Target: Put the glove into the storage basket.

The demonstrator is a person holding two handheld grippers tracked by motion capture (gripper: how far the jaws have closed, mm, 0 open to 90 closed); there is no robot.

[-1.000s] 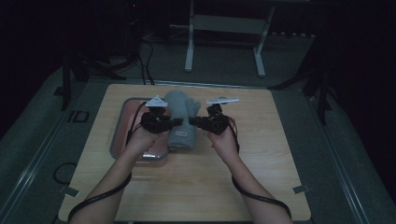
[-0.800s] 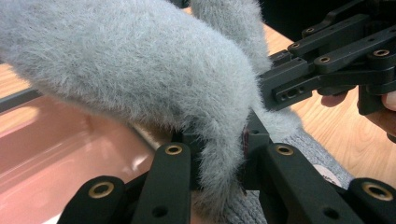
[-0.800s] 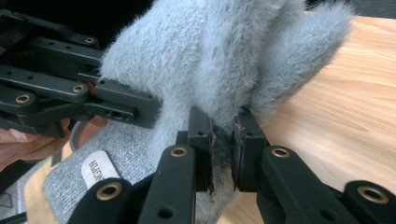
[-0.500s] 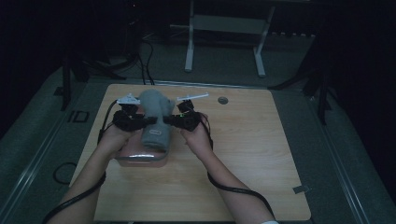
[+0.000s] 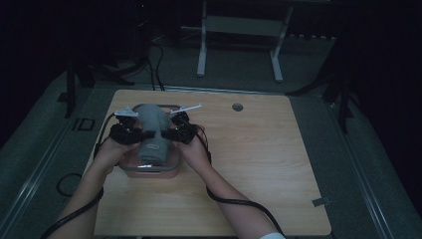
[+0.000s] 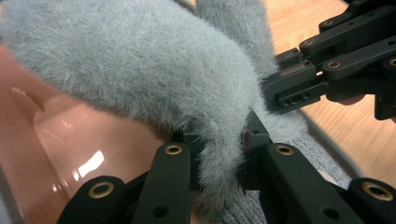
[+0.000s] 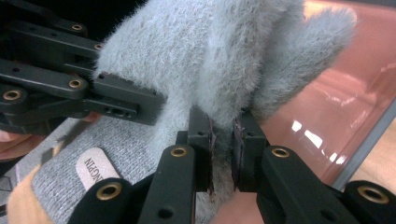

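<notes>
Left gripper (image 5: 130, 133): jaws clamped on the left edge of the grey fuzzy mitten (image 5: 151, 130), pile bunched between the pads. Mitten sits over the pink tray (image 5: 149, 172) at the table's (image 5: 259, 169) left side, knit cuff toward the person. Right gripper (image 5: 179, 133): jaws pinched on the mitten's right edge. Likely light, soft and floppy, so it will sag between the grips; the fuzz can slip. Bite deep into the fabric near the cuff seam, not just pile.
</notes>
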